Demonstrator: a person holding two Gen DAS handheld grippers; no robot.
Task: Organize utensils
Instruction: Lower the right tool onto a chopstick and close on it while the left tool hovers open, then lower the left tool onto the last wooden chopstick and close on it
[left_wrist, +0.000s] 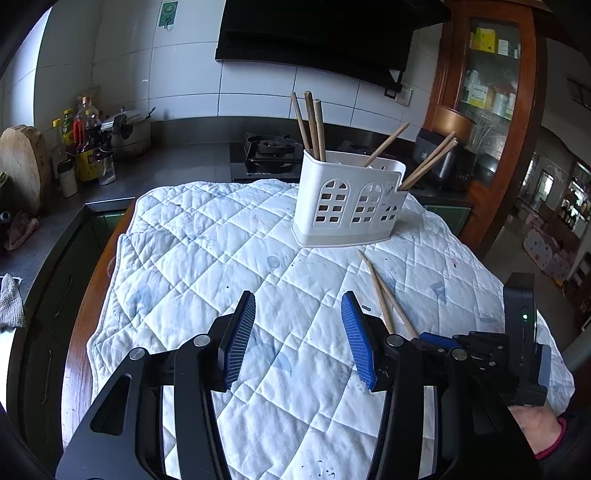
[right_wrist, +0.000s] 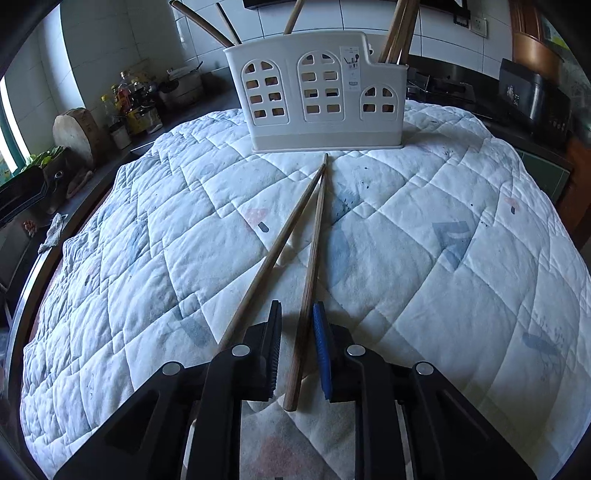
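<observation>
With the right tool (right_wrist: 297, 325) narrowed around one of two bare wooden chopsticks (right_wrist: 314, 236) lying on the white quilted cloth (right_wrist: 424, 229) before the white plastic windowed utensil holder (right_wrist: 321, 99), and the left tool (left_wrist: 298, 314) spread and empty, the pads should pinch that one stick squarely.
</observation>
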